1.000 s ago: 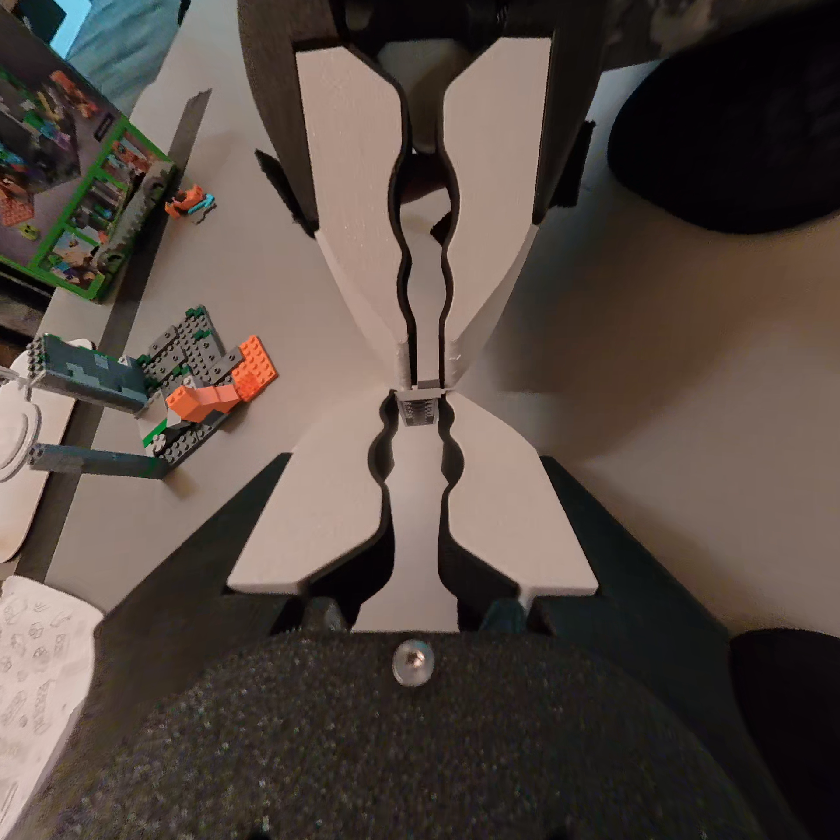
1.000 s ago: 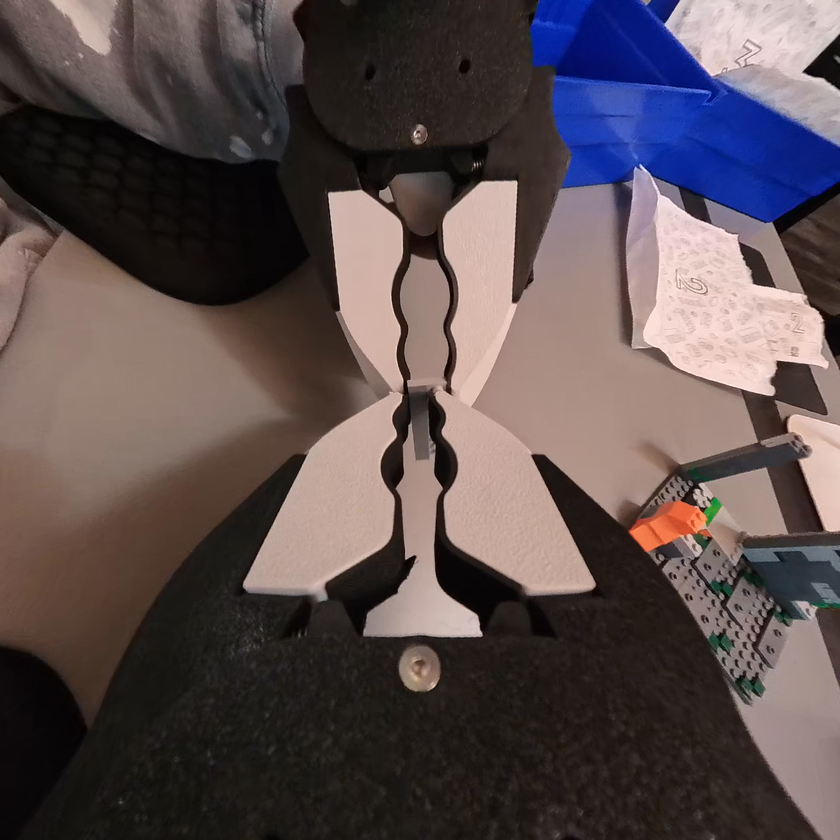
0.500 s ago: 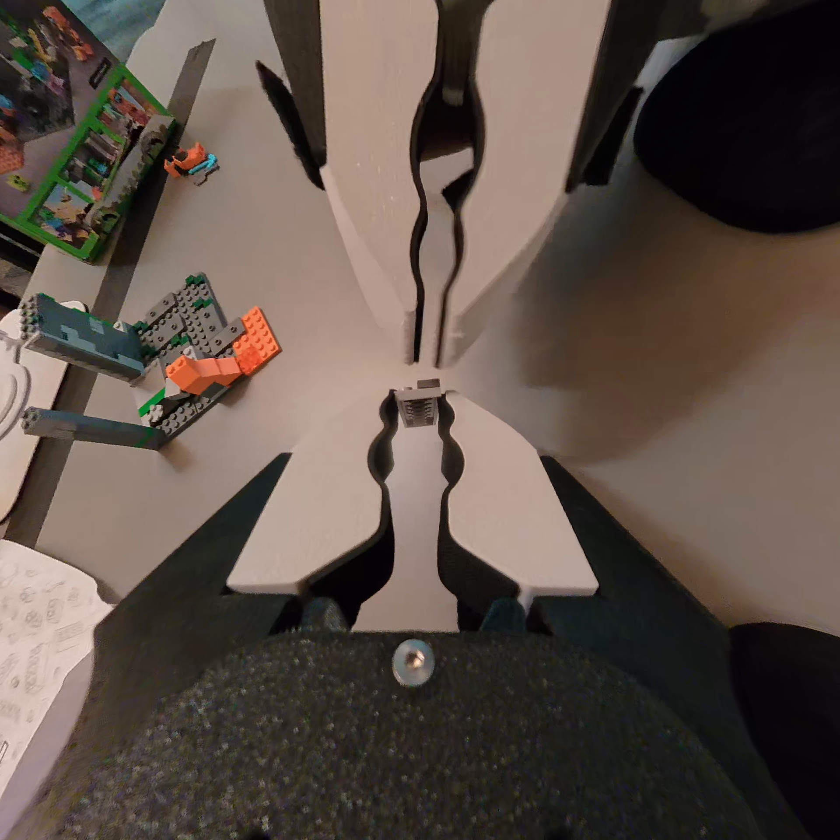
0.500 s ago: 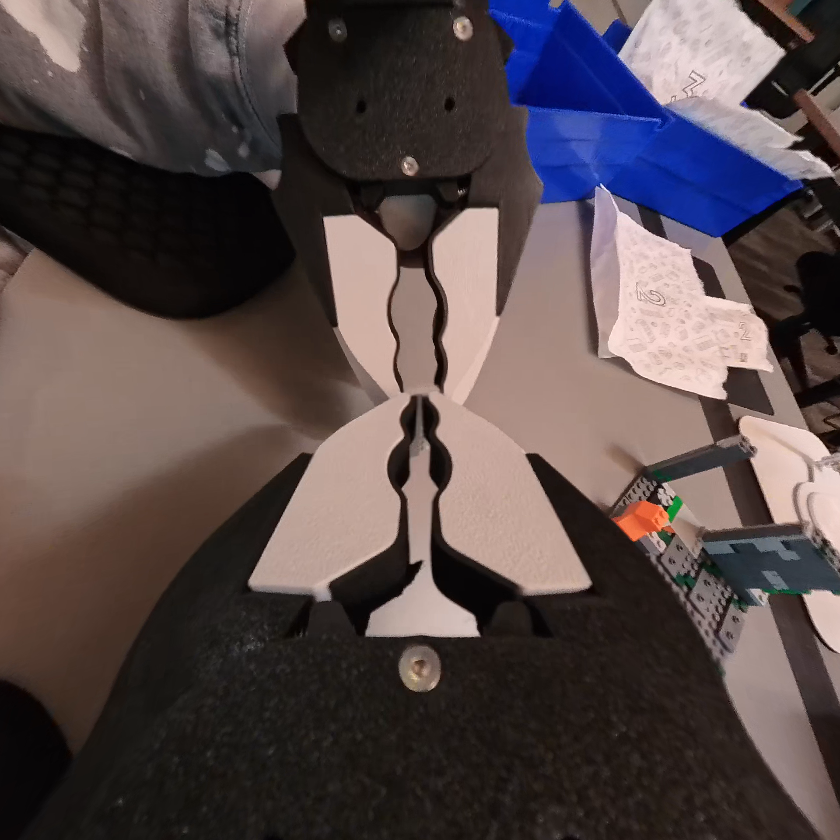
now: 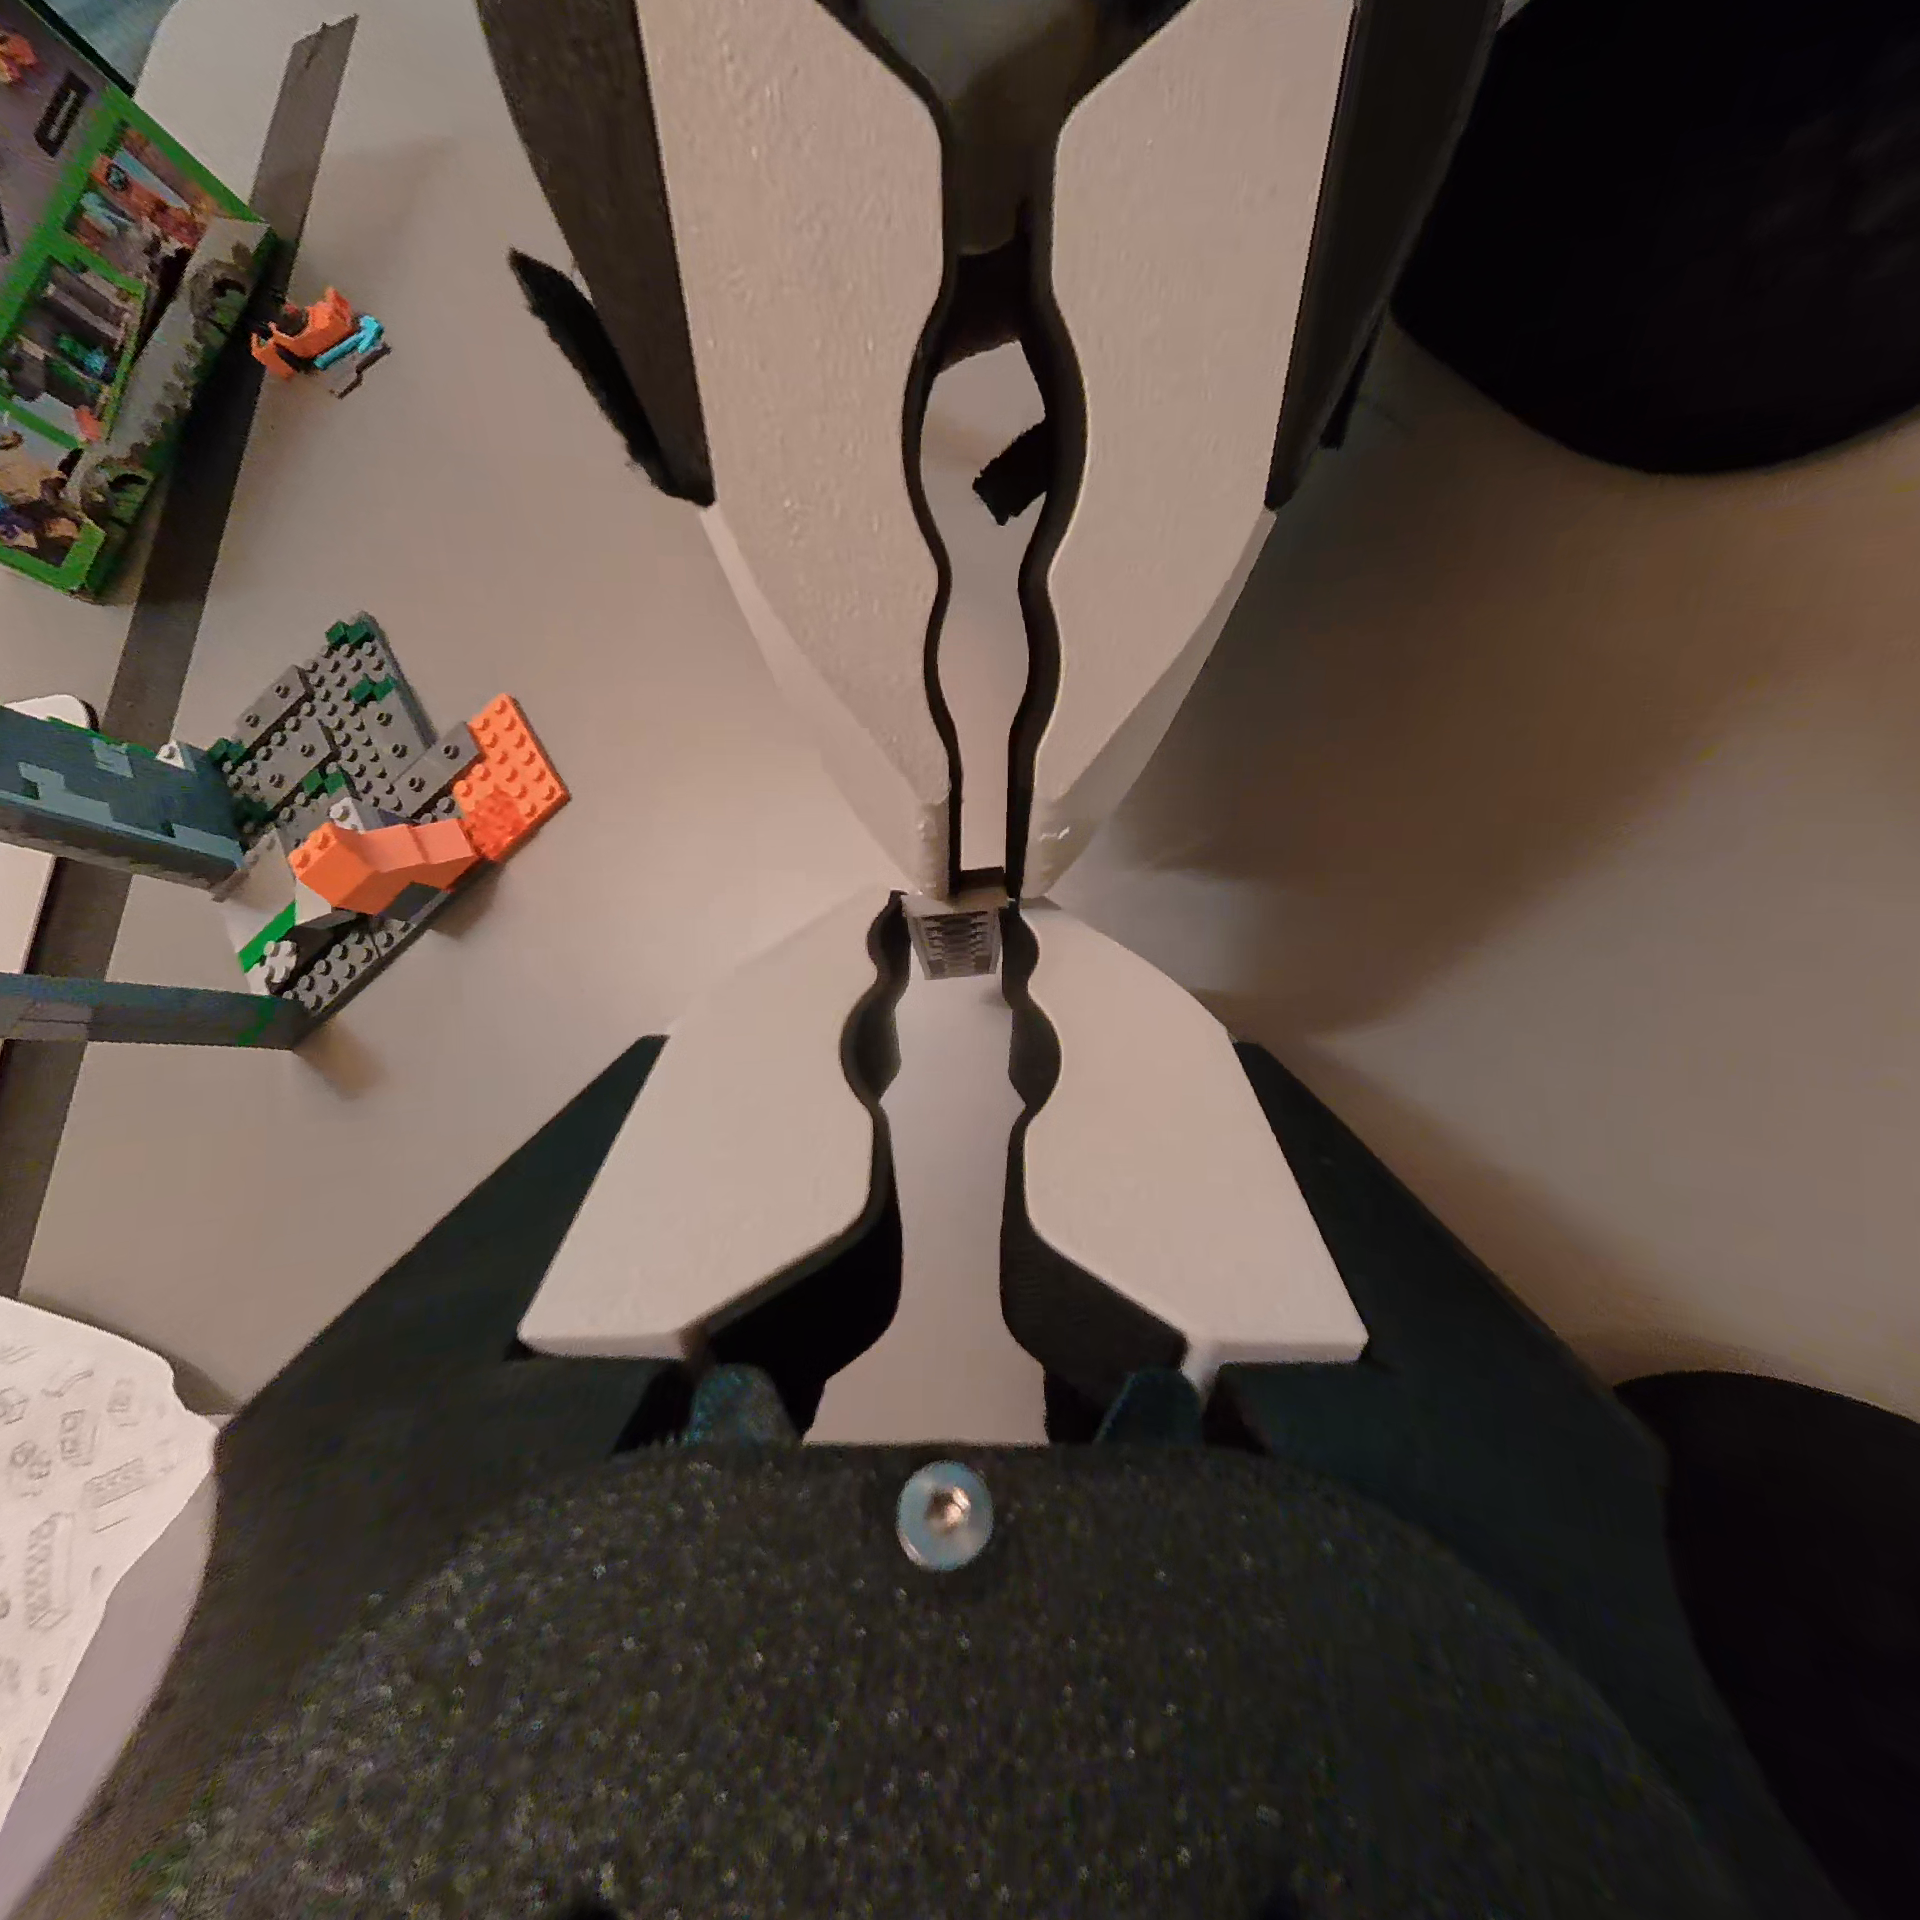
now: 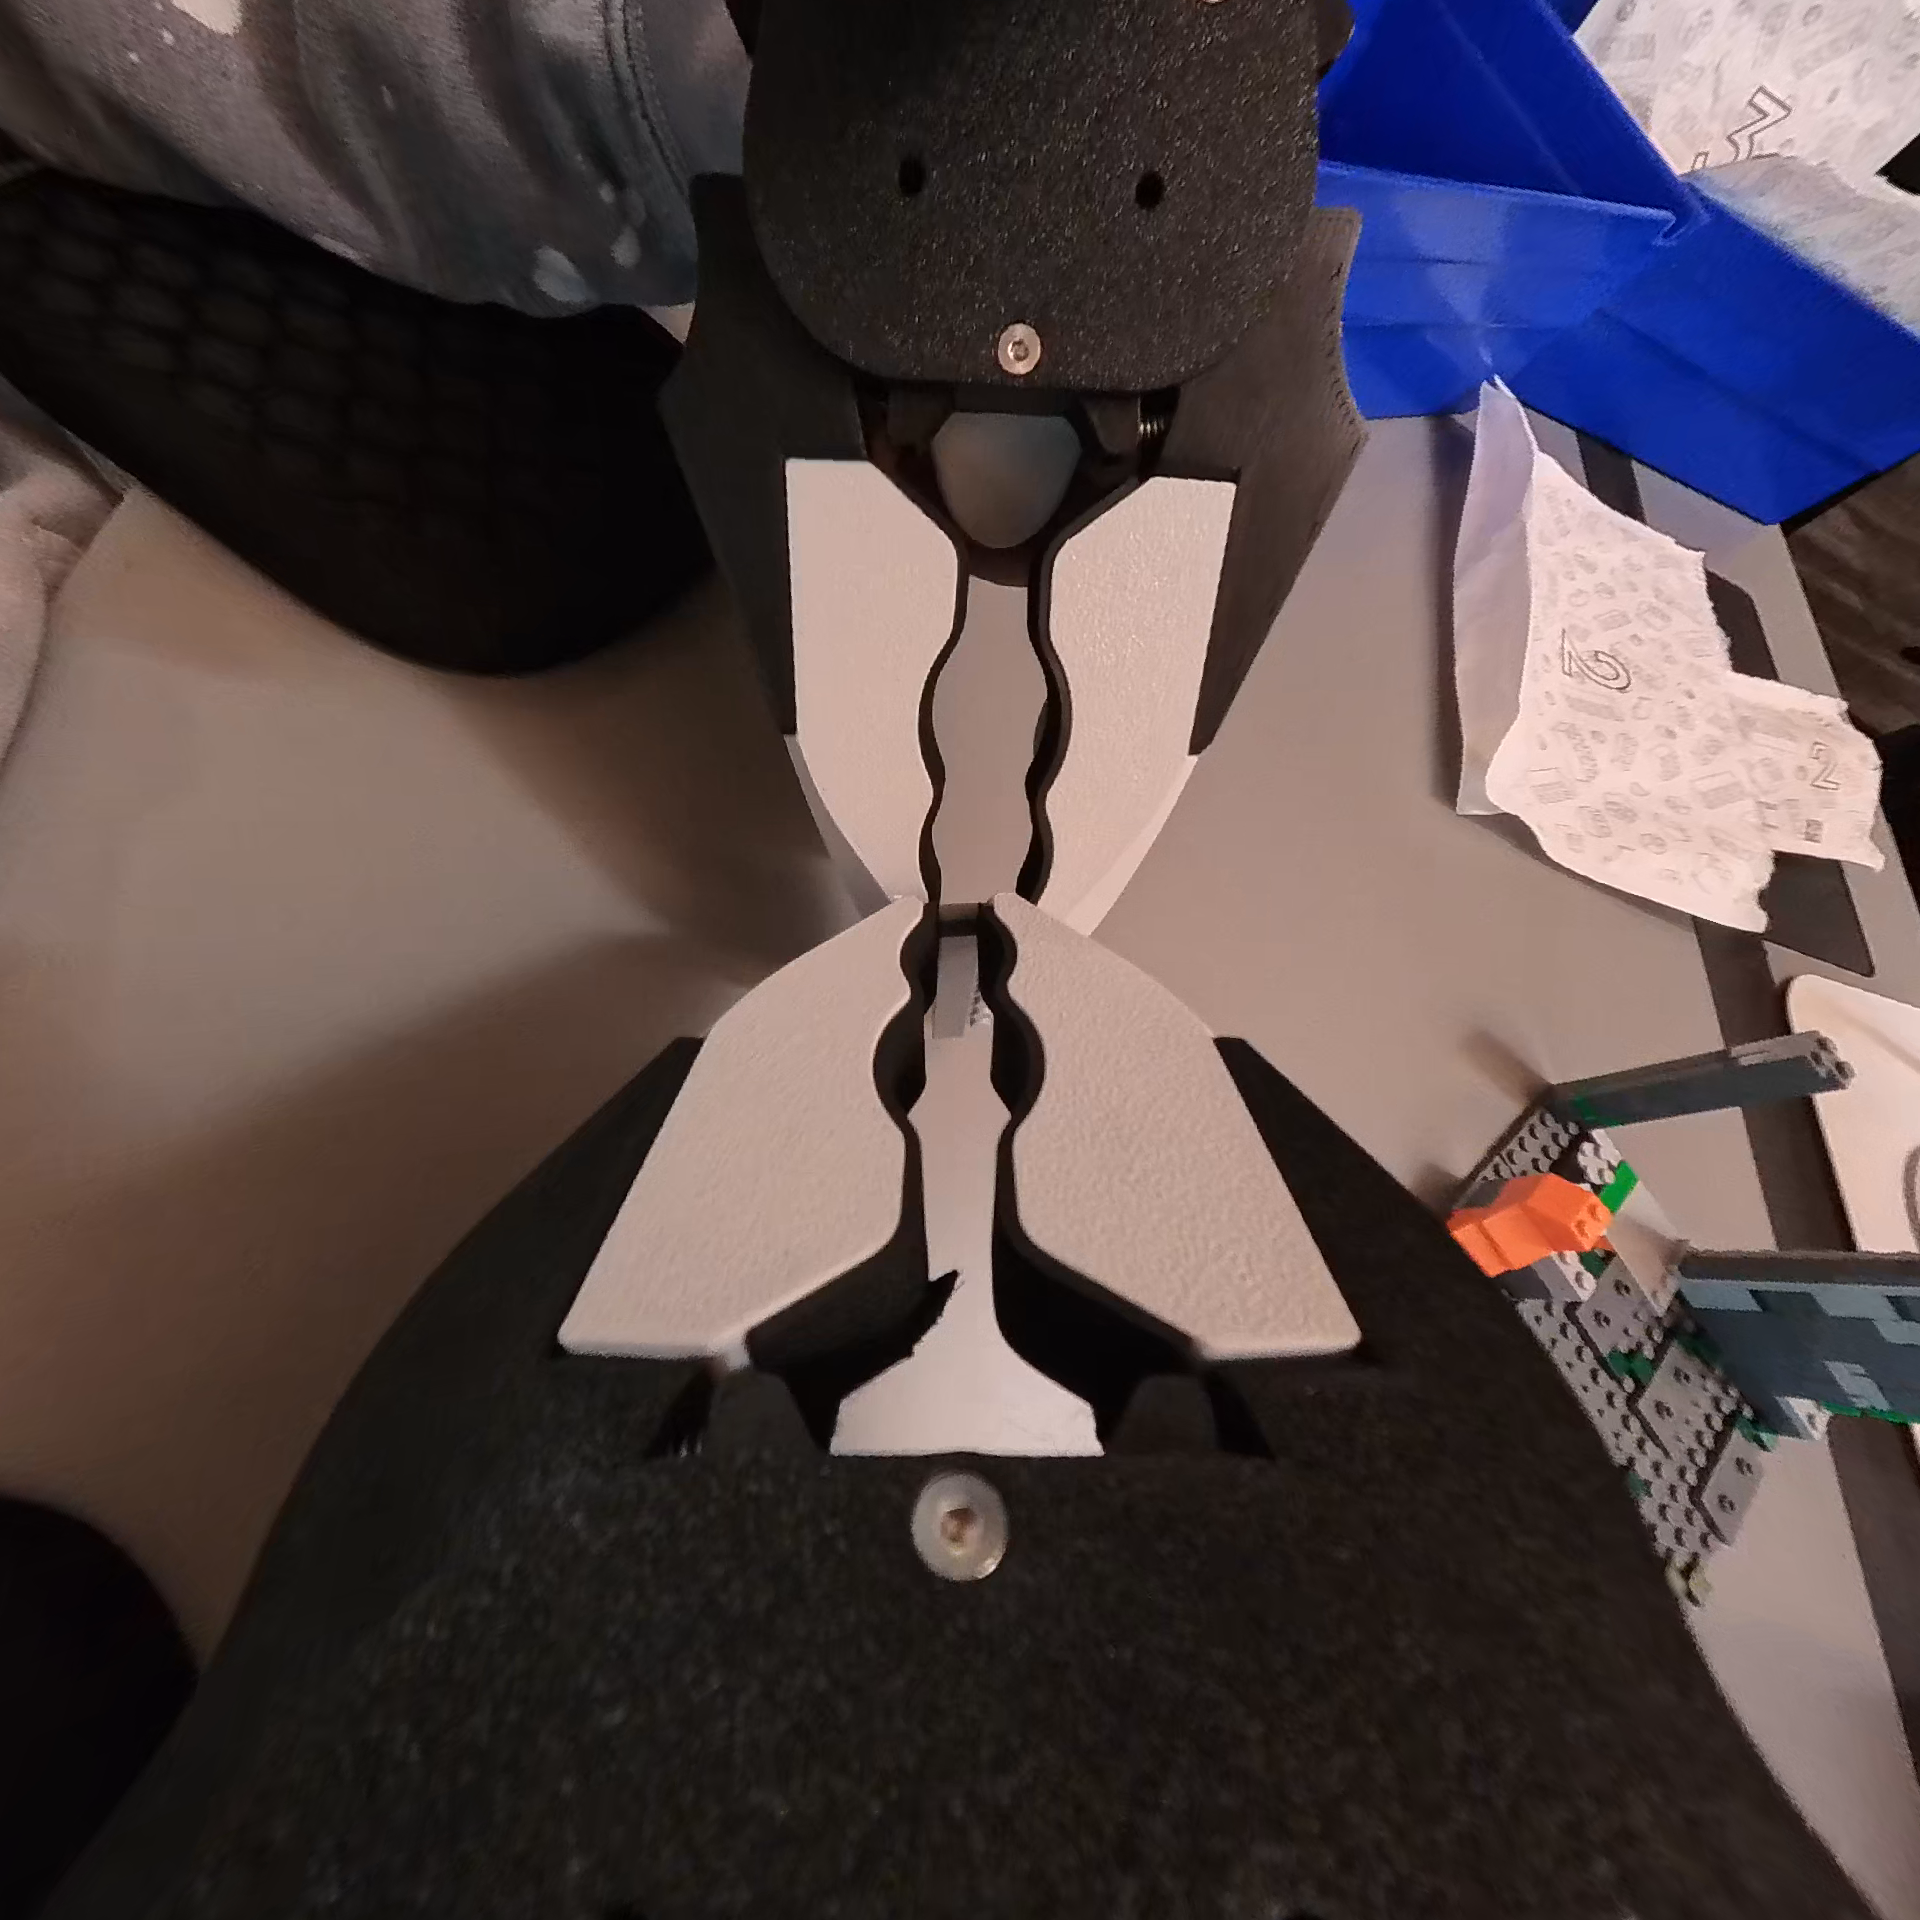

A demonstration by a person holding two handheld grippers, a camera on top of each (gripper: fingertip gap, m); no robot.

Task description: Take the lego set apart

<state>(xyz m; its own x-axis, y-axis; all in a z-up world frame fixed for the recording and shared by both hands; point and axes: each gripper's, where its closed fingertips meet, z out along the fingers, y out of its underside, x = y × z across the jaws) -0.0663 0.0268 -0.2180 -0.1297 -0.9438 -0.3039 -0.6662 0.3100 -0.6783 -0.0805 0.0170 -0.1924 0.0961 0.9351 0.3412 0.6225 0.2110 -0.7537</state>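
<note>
The lego set [image 5: 353, 821] sits at mid-left on the table [image 5: 1455, 883]; left gripper [image 5: 954, 925] and right gripper [image 6: 961, 987] meet tip to tip, each pair of fingers narrow, pinching one small grey piece [image 5: 956, 935].

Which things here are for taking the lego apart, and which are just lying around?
For the job:
- small grey piece, pinched by both grippers
- left gripper
- right gripper
- lego build with orange bricks, on the table

Just lying about:
- lego box
- printed paper bags
- blue bin
- small orange figure
</note>
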